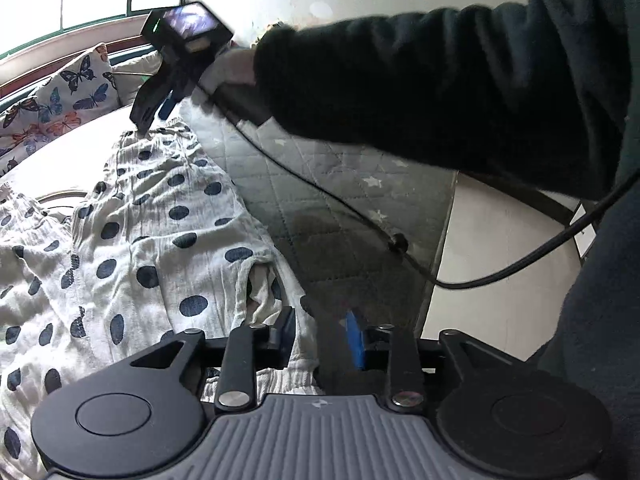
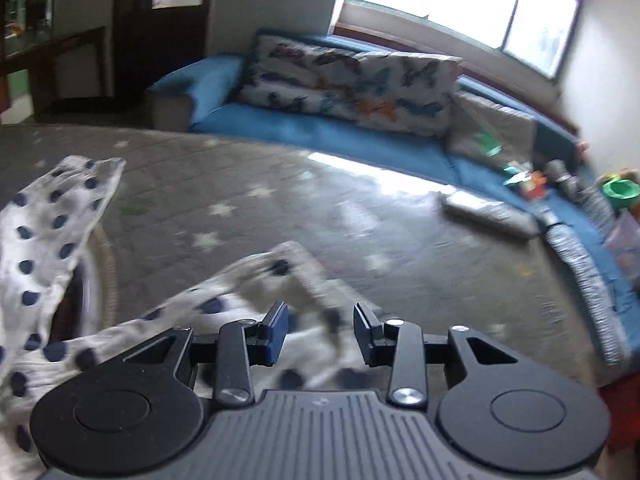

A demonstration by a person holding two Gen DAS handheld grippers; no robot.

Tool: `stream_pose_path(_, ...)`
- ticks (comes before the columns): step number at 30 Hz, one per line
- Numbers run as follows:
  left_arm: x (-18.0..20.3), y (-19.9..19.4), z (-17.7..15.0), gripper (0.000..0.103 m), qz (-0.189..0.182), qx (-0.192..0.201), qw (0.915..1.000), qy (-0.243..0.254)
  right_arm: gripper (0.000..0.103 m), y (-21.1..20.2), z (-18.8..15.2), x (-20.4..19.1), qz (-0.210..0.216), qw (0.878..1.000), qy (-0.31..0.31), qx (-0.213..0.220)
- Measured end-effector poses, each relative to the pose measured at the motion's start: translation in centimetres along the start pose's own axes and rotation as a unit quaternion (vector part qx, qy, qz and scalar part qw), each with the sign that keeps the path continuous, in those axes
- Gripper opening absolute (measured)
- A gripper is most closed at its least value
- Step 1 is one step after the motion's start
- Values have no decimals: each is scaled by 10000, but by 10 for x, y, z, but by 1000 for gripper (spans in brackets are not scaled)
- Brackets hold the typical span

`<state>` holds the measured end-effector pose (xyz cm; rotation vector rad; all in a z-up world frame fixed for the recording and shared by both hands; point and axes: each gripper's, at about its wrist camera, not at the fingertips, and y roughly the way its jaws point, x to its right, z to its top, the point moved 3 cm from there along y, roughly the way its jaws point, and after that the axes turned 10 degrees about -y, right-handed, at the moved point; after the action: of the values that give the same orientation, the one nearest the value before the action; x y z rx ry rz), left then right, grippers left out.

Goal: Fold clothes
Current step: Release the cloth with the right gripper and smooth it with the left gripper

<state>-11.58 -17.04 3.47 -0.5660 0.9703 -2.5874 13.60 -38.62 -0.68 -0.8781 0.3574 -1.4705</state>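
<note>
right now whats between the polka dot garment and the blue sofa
In the right wrist view, only the grey star-print quilted mat lies between the polka dot garment and the blue sofa; that stretch looks bare.

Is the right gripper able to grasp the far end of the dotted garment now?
Probably yes: the right gripper is open directly over the dotted garment, with nothing between them. Motion blur hides exact contact.
</note>
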Motion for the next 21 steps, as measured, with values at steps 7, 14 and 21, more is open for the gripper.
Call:
stream_pose_path(7, -13, -8, 0, 31, 230, 93, 9993, -294, 38, 32, 5, -15, 120, 9998, 97, -135)
stream_pose_path(14, -60, -44, 0, 34, 1296, 620, 9838, -1076, 41, 23, 8, -1, -45, 9993, 364, -56)
stream_pose_path(21, -100, -74, -8, 37, 2054, 985, 9618, -1520, 42, -46, -18, -38, 699, 9971, -261, 159)
